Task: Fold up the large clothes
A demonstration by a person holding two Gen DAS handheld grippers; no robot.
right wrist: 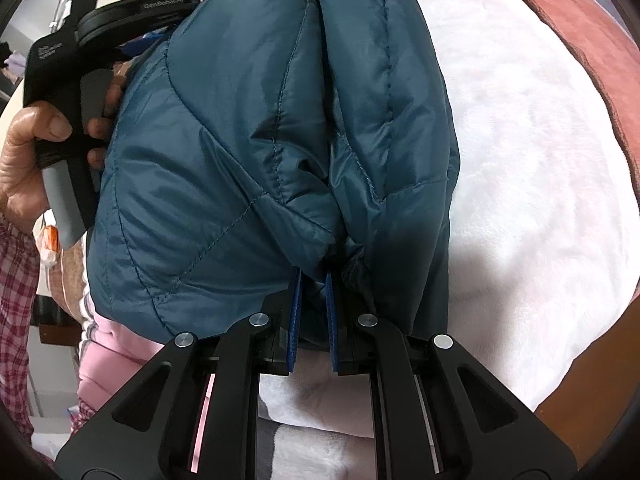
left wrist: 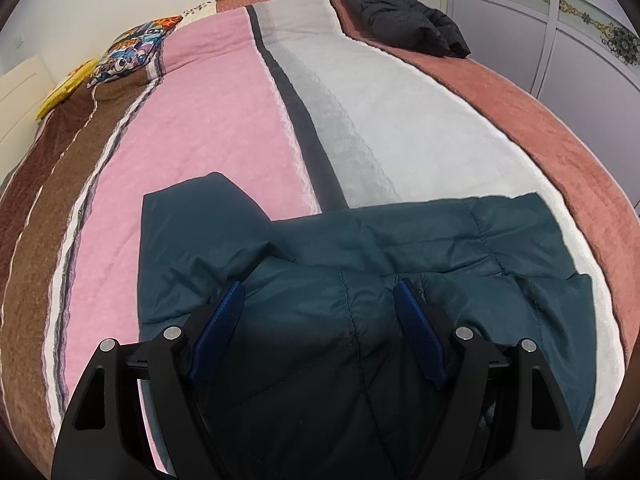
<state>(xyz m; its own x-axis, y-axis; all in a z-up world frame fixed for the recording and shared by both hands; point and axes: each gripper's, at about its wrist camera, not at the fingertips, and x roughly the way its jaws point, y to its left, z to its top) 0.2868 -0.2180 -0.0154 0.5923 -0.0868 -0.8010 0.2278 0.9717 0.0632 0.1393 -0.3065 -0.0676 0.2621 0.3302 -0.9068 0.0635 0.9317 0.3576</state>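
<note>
- Teal quilted jacket (left wrist: 360,248) lies across the striped bed (left wrist: 224,120).
- Right tongs (right wrist: 314,280) clench its bunched fabric.
- Left tongs (left wrist: 320,292) gape wide over a padded fold, released.

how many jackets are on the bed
2. A teal quilted jacket lies at the near edge under both tools; a black jacket sits bundled at the far end on the rust-coloured blanket. Others could be out of view.

left hand-held gripper (left wrist: 320,292) spread, right hand-held gripper (right wrist: 313,280) pinched
</note>
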